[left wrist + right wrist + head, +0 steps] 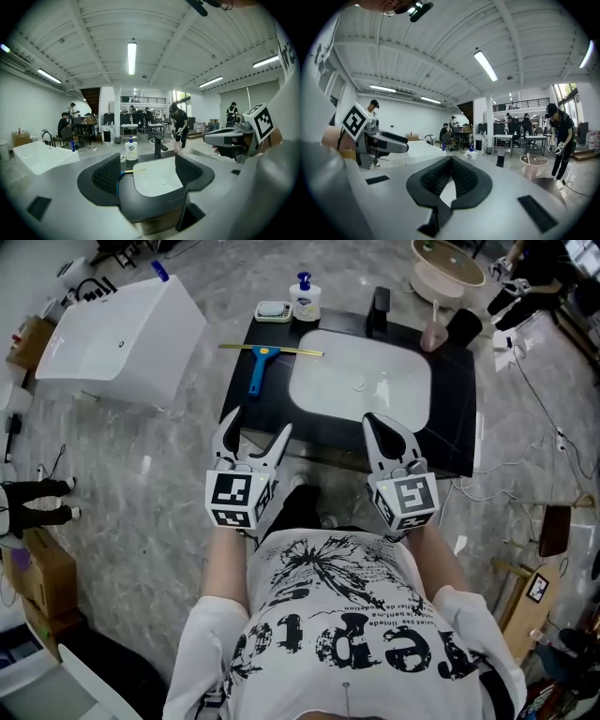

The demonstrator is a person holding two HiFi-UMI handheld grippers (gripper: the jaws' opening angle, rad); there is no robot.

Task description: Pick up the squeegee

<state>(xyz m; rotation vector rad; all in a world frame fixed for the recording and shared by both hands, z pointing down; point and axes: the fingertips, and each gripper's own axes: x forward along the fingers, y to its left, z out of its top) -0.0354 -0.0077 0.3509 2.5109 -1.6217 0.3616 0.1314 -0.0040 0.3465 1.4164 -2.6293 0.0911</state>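
The squeegee (260,359), with a blue handle and a thin yellow blade, lies flat on the black counter (452,432), left of the white sink basin (361,382). My left gripper (259,421) hovers open and empty just in front of the counter's near edge, short of the squeegee. In the left gripper view the squeegee (133,170) shows far off between the open jaws of the left gripper (149,172). My right gripper (386,427) is held in front of the basin. Its jaws are shut on nothing in the right gripper view (451,174).
A soap bottle (305,298), a soap dish (273,310), a black faucet (379,307) and a pink cup (433,332) stand along the counter's back. A white tub (122,329) sits on the floor to the left. People work in the background.
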